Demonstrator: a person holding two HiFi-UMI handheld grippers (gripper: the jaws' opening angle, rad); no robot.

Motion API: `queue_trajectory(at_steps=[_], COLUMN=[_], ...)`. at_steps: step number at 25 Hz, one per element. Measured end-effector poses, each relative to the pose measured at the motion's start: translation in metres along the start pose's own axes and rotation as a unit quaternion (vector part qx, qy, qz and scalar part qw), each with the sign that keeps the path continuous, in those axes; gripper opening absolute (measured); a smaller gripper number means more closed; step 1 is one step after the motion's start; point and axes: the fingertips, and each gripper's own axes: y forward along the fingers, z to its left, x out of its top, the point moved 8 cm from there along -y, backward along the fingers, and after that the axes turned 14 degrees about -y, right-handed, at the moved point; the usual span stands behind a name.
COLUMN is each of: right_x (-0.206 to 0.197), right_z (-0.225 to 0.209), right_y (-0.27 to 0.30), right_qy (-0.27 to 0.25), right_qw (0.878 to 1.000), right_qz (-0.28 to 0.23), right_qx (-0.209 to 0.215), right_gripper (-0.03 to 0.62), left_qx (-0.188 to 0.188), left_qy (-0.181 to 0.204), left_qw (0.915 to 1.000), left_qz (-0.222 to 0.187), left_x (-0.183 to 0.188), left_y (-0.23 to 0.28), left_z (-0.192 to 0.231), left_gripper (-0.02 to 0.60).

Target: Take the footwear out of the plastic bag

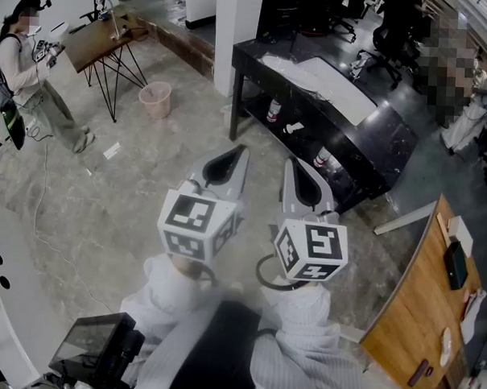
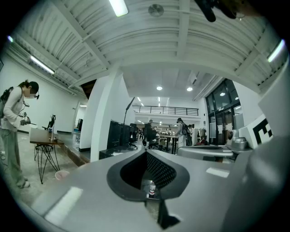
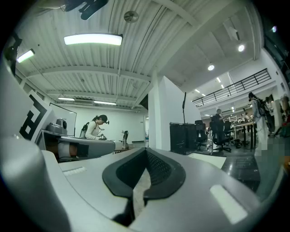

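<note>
Both grippers are held side by side above the stone floor, pointing toward a black table (image 1: 382, 147). My left gripper (image 1: 233, 158) is shut with nothing between its jaws, and in the left gripper view (image 2: 146, 153) the pads meet. My right gripper (image 1: 297, 172) is also shut and empty; its pads close together in the right gripper view (image 3: 145, 153). A pale, crinkled white sheet or bag (image 1: 325, 82) lies on the black table top, well beyond both grippers. I cannot tell what it holds. No footwear shows in any view.
Bottles (image 1: 273, 110) stand on the black table's lower shelf. A pink bucket (image 1: 155, 99) sits on the floor beside a small wooden table (image 1: 105, 38), where a person (image 1: 27, 67) stands. A curved wooden desk (image 1: 416, 302) is at the right, a white pillar (image 1: 239, 20) behind.
</note>
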Motion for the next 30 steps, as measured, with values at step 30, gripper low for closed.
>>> queue_trajectory(at_steps=[30], right_x=[-0.038], right_z=[-0.055], right_y=[0.039], right_qy=[0.014], right_qw=[1.0], right_qz=[0.011], right_qx=[-0.008], right_gripper=[0.012], left_qx=[0.023], left_qy=[0.003], left_qw=[0.9996], left_qz=[0.019], left_x=[-0.025], left_y=[0.068], left_z=[0.012], left_gripper=[0.001])
